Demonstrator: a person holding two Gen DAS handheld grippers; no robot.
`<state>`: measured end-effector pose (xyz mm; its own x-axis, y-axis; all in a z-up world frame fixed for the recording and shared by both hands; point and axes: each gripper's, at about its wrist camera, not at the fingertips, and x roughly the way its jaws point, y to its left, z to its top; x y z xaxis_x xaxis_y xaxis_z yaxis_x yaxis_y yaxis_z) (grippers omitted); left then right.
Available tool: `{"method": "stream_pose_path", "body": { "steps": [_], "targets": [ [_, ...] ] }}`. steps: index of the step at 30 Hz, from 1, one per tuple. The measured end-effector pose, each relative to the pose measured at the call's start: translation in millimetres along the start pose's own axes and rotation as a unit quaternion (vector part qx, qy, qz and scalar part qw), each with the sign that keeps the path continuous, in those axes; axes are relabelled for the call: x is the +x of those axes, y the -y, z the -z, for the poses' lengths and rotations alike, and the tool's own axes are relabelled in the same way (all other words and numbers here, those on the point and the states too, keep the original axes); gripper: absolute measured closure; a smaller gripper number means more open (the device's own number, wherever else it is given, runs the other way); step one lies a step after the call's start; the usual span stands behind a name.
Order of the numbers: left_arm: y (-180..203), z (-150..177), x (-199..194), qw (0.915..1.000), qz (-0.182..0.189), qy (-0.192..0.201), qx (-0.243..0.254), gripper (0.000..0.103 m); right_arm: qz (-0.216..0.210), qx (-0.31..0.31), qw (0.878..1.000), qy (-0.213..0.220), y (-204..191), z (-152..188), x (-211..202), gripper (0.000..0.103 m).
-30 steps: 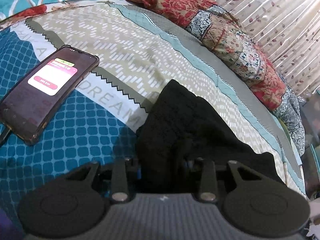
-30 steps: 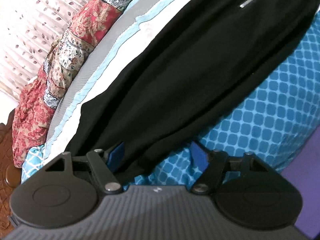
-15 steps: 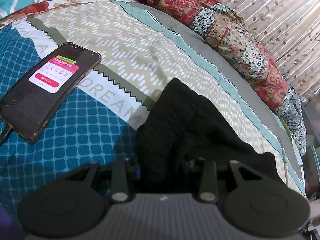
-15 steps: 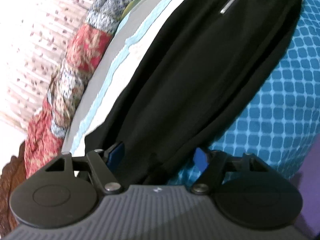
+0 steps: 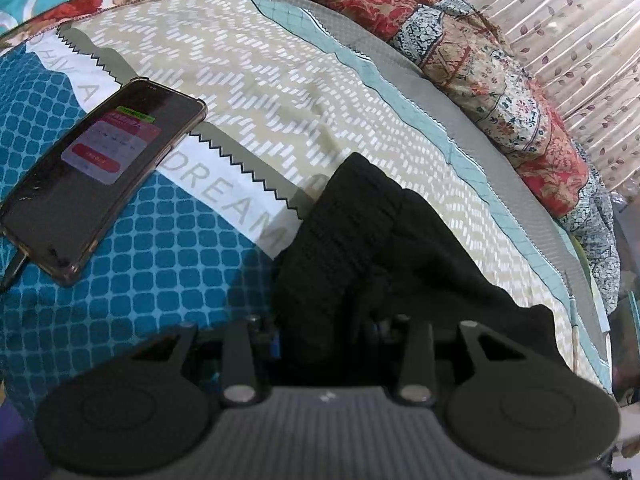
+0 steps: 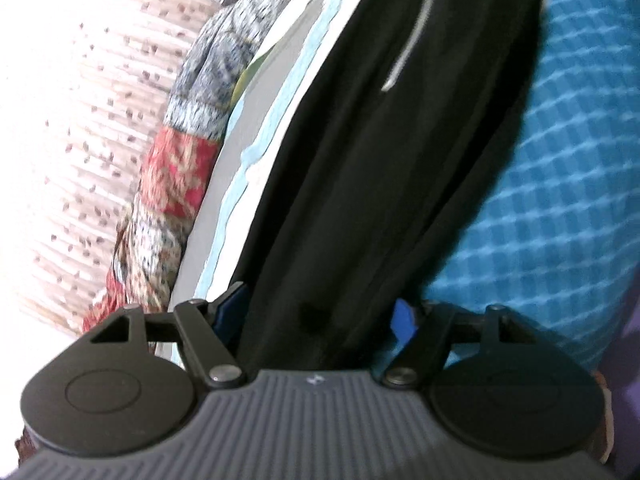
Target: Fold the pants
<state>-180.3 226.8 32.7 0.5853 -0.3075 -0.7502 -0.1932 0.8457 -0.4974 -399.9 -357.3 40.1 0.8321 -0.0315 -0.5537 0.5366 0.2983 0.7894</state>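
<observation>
Two handheld grippers, alike in build. Left gripper (image 5: 326, 328): dark grey ribbed housing with a small pale mark at the front edge, flanked by two round black discs, each with a faint inner ring. Black triangular cut-out brackets above the discs; black link bars pinned by silvery round screws. Sliver of blue pad visible at the inner left finger. Right gripper (image 6: 320, 314): same ribbed grey body, same discs, brackets and screws, with blue pads (image 6: 403, 318) on both fingers.
</observation>
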Motion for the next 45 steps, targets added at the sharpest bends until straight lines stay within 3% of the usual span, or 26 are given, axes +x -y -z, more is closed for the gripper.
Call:
{"method": "stream_pose_path", "body": {
  "steps": [3, 12, 16, 19, 24, 26, 27, 30, 36, 38, 40, 42, 45],
  "targets": [
    [4.4, -1.6, -1.0, 0.9999, -0.01, -0.003, 0.002, 0.068, -0.006, 0.011, 1.0, 0.028, 12.5, -12.7, -18.5, 0.029],
    [25.4, -1.7, -3.4, 0.9982, -0.056, -0.004, 0.019, 0.068, 0.031, 0.027, 0.987, 0.155, 54.8, -79.4, -63.2, 0.028],
    [34.4, 0.1, -4.2, 0.9966, -0.077, -0.004, 0.028, 0.068, 0.048, 0.013, 0.983, 0.177, 67.8, -103.6, -61.3, 0.028],
    [38.5, 0.5, -5.0, 0.9957, -0.088, -0.005, 0.028, 0.068, 0.036, 0.01, 0.982, 0.183, 74.5, -119.1, -60.3, 0.03],
    [43.3, 2.2, -3.4, 0.9942, -0.103, -0.003, 0.031, 0.067, 0.031, 0.002, 0.983, 0.183, 68.0, -131.5, -43.7, 0.048],
    [43.1, 2.6, -1.1, 0.9937, -0.107, -0.004, 0.032, 0.066, 0.054, -0.006, 0.983, 0.175, 66.3, -135.4, -34.1, 0.061],
    [42.6, 2.4, -0.2, 0.9938, -0.107, -0.005, 0.031, 0.066, 0.066, -0.002, 0.983, 0.169, 71.1, -136.2, -32.5, 0.075],
    [39.3, 2.3, -0.8, 0.9945, -0.101, -0.006, 0.026, 0.066, 0.062, 0.011, 0.985, 0.163, 70.5, -139.6, -35.8, 0.088],
    [37.3, 4.7, -4.8, 0.9948, -0.097, -0.003, 0.033, 0.057, 0.029, -0.13, 0.976, 0.172, -6.2, -118.8, -55.9, 0.091],
    [37.7, 6.9, -7.7, 0.9948, -0.095, 0.001, 0.037, 0.056, 0.015, -0.201, 0.966, 0.16, -37.5, -104.9, -58.4, 0.091],
    [37.3, 9.0, -11.7, 0.9948, -0.093, 0.003, 0.041, 0.052, 0.005, -0.292, 0.947, 0.137, -72.1, -81.4, -58.3, 0.091],
    [36.0, 11.3, -17.2, 0.9947, -0.093, 0.008, 0.044, 0.049, 0.004, -0.382, 0.918, 0.103, -102.1, -51.5, -52.0, 0.091],
    [32.6, 14.4, -27.0, 0.9953, -0.084, 0.015, 0.046, 0.045, 0.012, -0.506, 0.861, 0.046, -131.4, 4.5, -32.8, 0.091]
  ]
}}
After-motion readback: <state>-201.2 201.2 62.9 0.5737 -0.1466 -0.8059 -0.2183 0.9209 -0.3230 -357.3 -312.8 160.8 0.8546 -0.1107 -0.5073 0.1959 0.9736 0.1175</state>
